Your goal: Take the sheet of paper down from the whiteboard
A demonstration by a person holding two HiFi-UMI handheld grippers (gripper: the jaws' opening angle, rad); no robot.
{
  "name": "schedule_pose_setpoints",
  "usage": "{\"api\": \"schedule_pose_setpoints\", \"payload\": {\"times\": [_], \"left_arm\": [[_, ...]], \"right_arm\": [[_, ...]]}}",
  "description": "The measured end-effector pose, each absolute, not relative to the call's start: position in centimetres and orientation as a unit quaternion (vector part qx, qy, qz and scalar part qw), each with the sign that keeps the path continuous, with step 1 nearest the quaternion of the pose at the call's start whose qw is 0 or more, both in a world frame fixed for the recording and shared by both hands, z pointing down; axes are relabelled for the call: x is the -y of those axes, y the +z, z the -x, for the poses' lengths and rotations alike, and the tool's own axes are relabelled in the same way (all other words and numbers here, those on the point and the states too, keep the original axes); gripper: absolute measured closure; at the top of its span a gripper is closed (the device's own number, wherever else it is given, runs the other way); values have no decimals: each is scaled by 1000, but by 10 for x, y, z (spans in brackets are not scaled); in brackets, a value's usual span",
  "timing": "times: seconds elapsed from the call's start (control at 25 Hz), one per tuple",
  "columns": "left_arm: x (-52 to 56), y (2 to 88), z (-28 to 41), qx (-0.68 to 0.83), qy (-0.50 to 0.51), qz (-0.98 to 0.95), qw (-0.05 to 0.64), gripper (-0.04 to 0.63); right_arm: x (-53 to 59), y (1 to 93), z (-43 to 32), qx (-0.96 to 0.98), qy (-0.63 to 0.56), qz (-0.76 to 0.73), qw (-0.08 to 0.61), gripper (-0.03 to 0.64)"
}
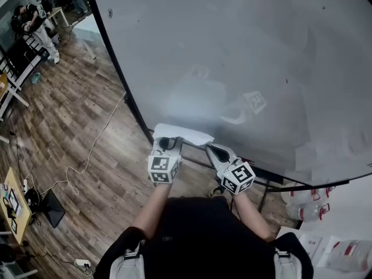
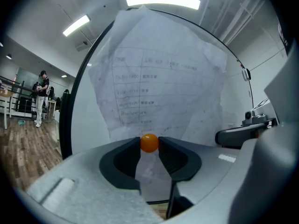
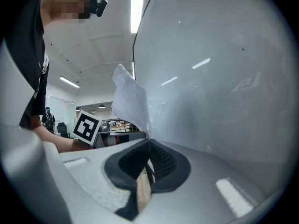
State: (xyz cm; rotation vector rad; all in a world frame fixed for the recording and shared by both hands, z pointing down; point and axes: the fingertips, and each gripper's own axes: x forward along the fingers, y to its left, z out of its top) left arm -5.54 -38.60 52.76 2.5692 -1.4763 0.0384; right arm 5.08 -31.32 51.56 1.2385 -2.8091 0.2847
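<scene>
The sheet of paper (image 1: pixel 182 134) is off the whiteboard (image 1: pixel 244 57) and stretches between my two grippers near the board's lower edge. In the left gripper view the crumpled, printed sheet (image 2: pixel 159 78) stands up right behind the jaws. My left gripper (image 2: pixel 149 146) is shut on a small orange round magnet (image 2: pixel 149 143) at its tips. My right gripper (image 3: pixel 148 146) is shut on the edge of the paper (image 3: pixel 130 99), with the whiteboard (image 3: pixel 215 78) close on its right. From the head view the left gripper (image 1: pixel 164 143) sits to the left of the right gripper (image 1: pixel 210 150).
The board's dark stand (image 1: pixel 261 182) runs along the wooden floor below the grippers. A white cable (image 1: pixel 87 156) trails over the floor at left. People stand far off at the upper left (image 1: pixel 35 22). Water bottles (image 1: pixel 308 205) sit at the lower right.
</scene>
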Motion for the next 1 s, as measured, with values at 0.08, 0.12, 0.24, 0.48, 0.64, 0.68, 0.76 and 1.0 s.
{"api": "schedule_pose_setpoints", "payload": {"times": [0.08, 0.12, 0.24, 0.48, 0.64, 0.68, 0.76, 1.0], "left_arm": [[382, 530, 61, 498, 16, -862, 91, 462], [380, 531, 64, 499, 17, -862, 91, 462], [369, 535, 74, 501, 19, -860, 97, 462], [349, 548, 102, 504, 28, -856, 110, 462], [337, 552, 114, 514, 27, -850, 117, 462], [334, 552, 116, 516, 26, -848, 117, 462], [327, 550, 116, 522, 25, -845, 114, 462], [295, 540, 109, 535, 24, -838, 105, 462]], "right_arm": [[314, 517, -48, 910, 108, -399, 21, 614], [314, 517, -46, 909, 114, -400, 17, 614], [312, 519, -41, 906, 130, -404, 8, 614], [304, 530, -22, 901, 144, -409, 11, 614], [292, 533, -18, 901, 157, -405, 6, 614], [289, 533, -18, 901, 158, -404, 6, 614], [284, 532, -23, 902, 156, -401, 7, 614], [267, 529, -44, 899, 162, -407, -6, 614]]}}
